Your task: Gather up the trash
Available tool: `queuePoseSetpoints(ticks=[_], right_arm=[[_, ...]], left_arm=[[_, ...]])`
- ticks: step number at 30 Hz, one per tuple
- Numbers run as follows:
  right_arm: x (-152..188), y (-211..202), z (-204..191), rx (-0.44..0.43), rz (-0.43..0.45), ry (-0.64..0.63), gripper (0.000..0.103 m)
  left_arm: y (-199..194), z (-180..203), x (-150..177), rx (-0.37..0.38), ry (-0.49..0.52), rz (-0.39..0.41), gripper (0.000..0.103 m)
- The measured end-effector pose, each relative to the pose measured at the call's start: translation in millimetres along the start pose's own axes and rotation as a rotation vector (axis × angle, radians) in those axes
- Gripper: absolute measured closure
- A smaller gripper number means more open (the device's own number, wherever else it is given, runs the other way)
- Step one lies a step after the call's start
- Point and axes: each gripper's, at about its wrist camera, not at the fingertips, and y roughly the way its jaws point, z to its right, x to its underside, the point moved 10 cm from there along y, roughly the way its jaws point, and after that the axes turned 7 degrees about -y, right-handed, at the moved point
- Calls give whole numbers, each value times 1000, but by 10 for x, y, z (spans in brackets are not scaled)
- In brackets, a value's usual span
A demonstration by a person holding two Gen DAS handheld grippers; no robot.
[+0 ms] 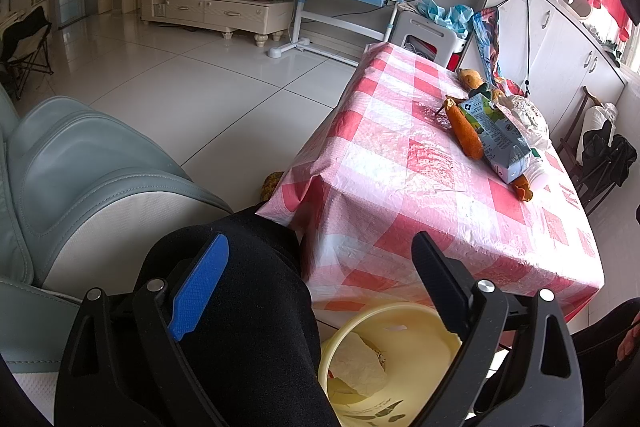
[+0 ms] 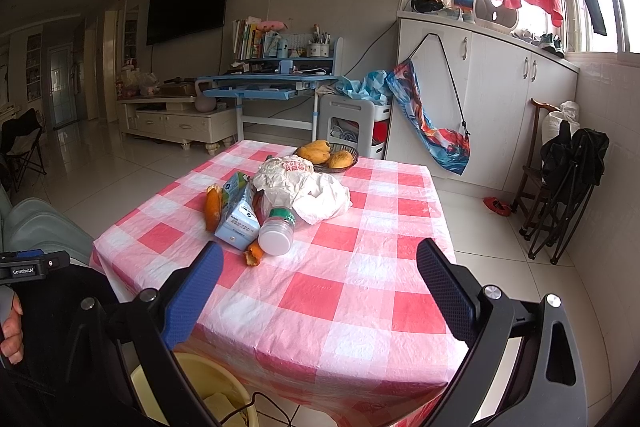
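Right gripper (image 2: 320, 291) stood wide open, empty, over near table edge, facing trash heap straight ahead. Left gripper (image 1: 320, 287) also open, empty, low above yellow bin (image 1: 400, 339), heap off to its right and farther. Right one nearer, I judged. Heap mid-table: bottle (image 2: 277, 231) lay base toward jaws, long axis running away; carton (image 2: 236, 217) touching its left; peel (image 2: 212, 207) beyond; crumpled wrapper (image 2: 308, 191) behind. Bare checked cloth (image 2: 340, 307) between jaws and bottle gave open approach. Mango basket (image 2: 340, 157) behind heap, not trash.

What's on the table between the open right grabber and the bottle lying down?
Nothing. In the right wrist view, only bare checked tablecloth lies between the right gripper and the plastic bottle. An orange peel scrap sits just left of that stretch.
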Motion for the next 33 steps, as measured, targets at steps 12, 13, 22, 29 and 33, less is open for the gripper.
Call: queuePoseSetpoints(ticks=[12, 13, 22, 29, 33], right_arm=[[80, 4, -41, -8, -8, -7, 10], [87, 0, -45, -8, -9, -7, 10], [73, -5, -50, -11, -11, -7, 10], [71, -8, -52, -12, -13, -8, 10], [71, -13, -53, -12, -12, -8, 10]], left_arm=[[-1, 3, -7, -1, 0, -1, 13], [-2, 3, -9, -1, 0, -1, 13], [-1, 4, -4, -1, 1, -2, 13], [-3, 5, -13, -1, 1, -2, 13], [-4, 6, -14, -1, 1, -2, 13]])
